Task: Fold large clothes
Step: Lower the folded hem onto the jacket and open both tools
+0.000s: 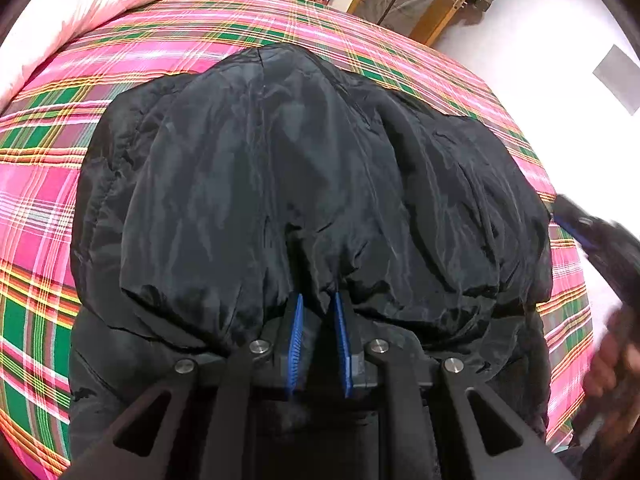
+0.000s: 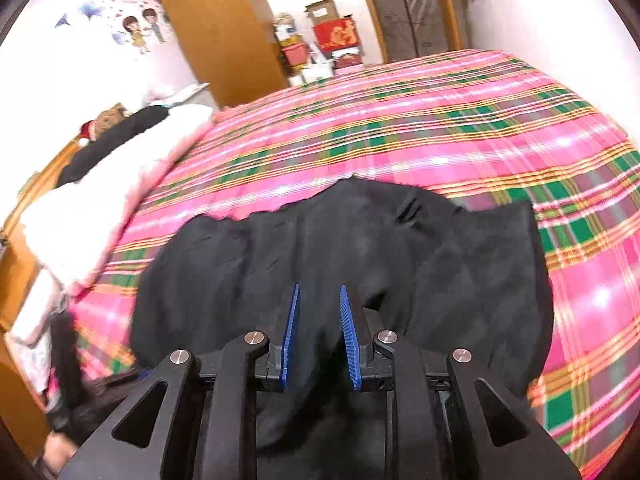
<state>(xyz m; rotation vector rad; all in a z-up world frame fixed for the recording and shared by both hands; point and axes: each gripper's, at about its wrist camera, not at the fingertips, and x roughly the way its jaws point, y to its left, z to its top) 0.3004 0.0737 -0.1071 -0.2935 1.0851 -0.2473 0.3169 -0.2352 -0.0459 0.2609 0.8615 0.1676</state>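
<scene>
A large black padded jacket [image 1: 304,184] lies on a pink and green plaid bedspread [image 1: 48,184]. My left gripper [image 1: 318,300] has a fold of the jacket's edge pinched between its blue pads, holding a layer turned over the body of the jacket. The right gripper [image 1: 592,228] shows blurred at the right edge of the left wrist view. In the right wrist view the jacket [image 2: 360,248] fills the lower middle. My right gripper [image 2: 319,292] hovers over it with a gap between its blue pads and nothing between them.
A white and pink pillow [image 1: 88,12] lies at the head of the bed, also in the right wrist view [image 2: 100,208]. A wooden wardrobe [image 2: 216,28] and stacked boxes [image 2: 320,44] stand beyond the bed. The bed's edge and white floor [image 1: 540,40] lie to the right.
</scene>
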